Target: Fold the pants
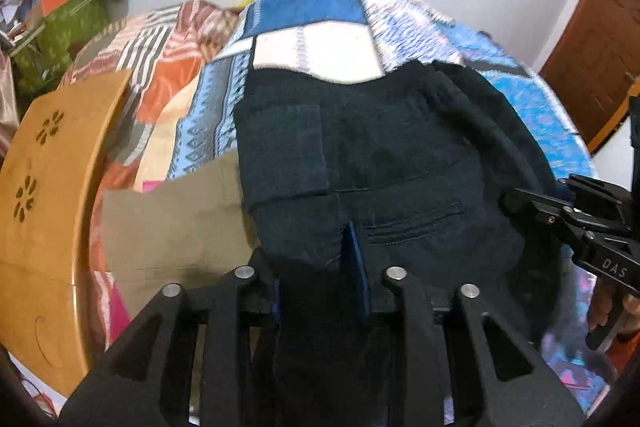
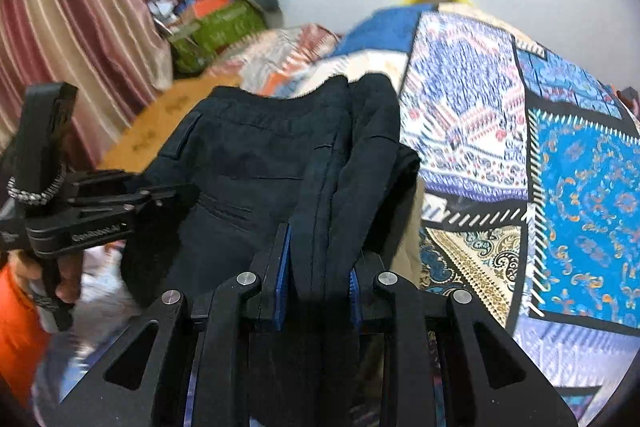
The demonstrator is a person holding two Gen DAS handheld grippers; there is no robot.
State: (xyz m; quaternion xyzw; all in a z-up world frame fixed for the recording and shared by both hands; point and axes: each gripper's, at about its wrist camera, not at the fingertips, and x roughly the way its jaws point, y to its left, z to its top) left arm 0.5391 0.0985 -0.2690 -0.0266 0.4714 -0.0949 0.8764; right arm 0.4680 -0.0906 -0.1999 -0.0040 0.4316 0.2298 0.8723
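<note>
Left gripper [image 1: 320, 267] and right gripper [image 2: 316, 267], side by side, each clench the dark navy cloth pants [image 1: 360, 147] over the patchwork bedspread [image 2: 560, 167]

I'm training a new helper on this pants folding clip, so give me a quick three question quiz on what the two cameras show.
1. True or false: both grippers are shut on the dark pants.
2. What lies under the pants: A bare floor, B patchwork bedspread, C sink?
3. What does the left gripper clamp, as the right gripper does?

Key: 1 true. 2 B. 3 The pants' fabric.
</note>
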